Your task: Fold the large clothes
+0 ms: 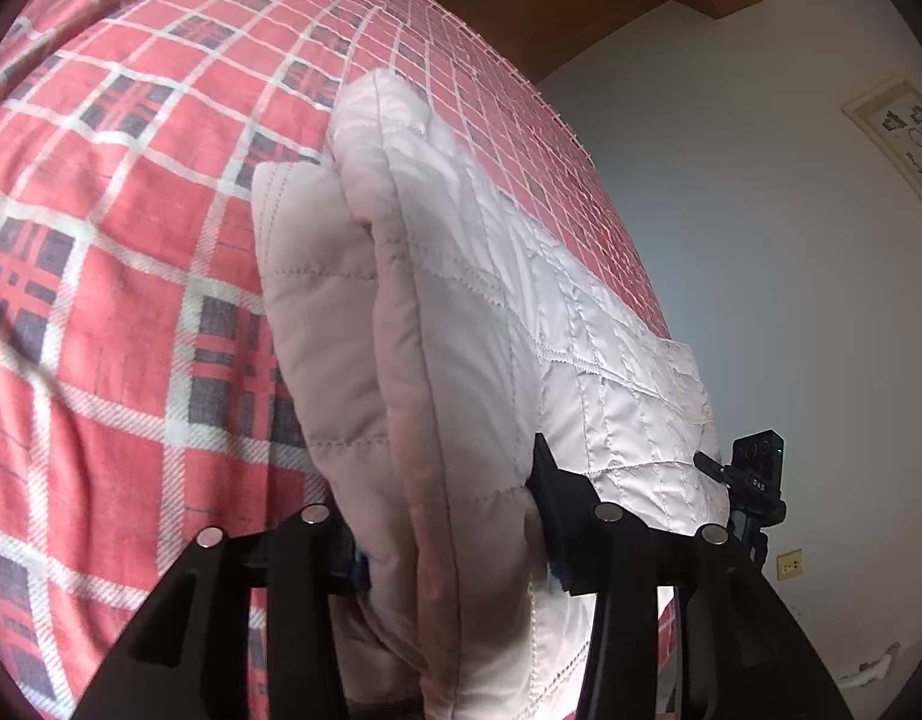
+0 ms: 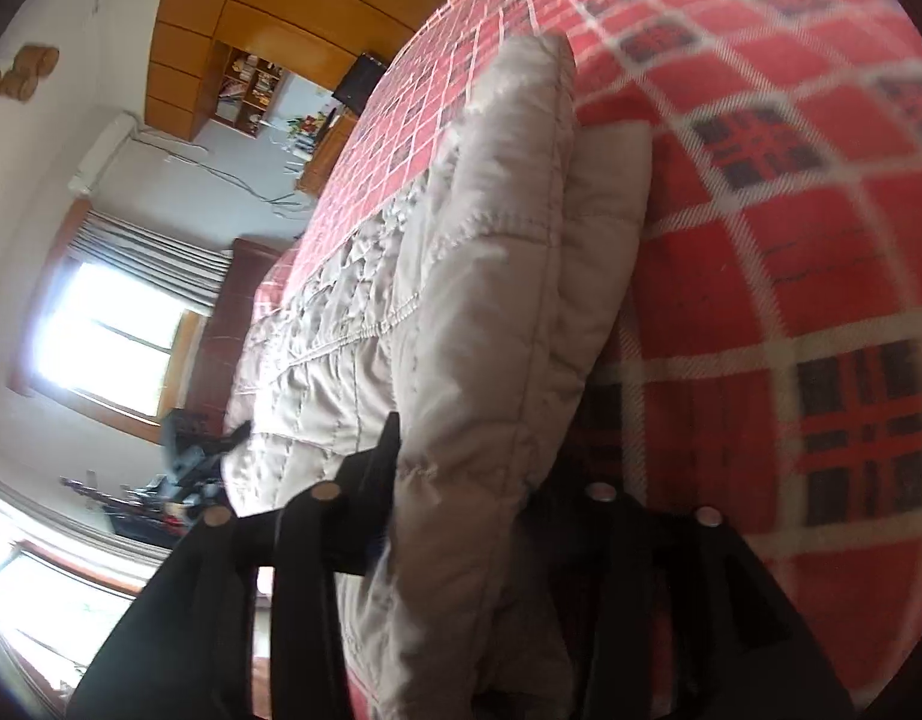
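The quilted jacket lies folded in thick pale layers on the red plaid blanket, running through the middle of both wrist views. Our left gripper is clamped on its padded edge at the bottom centre of the frame. Our right gripper pinches the same bundle likewise. The other gripper shows at the lower right of the left view.

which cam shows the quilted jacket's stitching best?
Left wrist: the quilted jacket is sharp and evenly lit, its seam lines clear, clamped in the left gripper. Right wrist shows the same jacket blurrier and partly backlit by the window.
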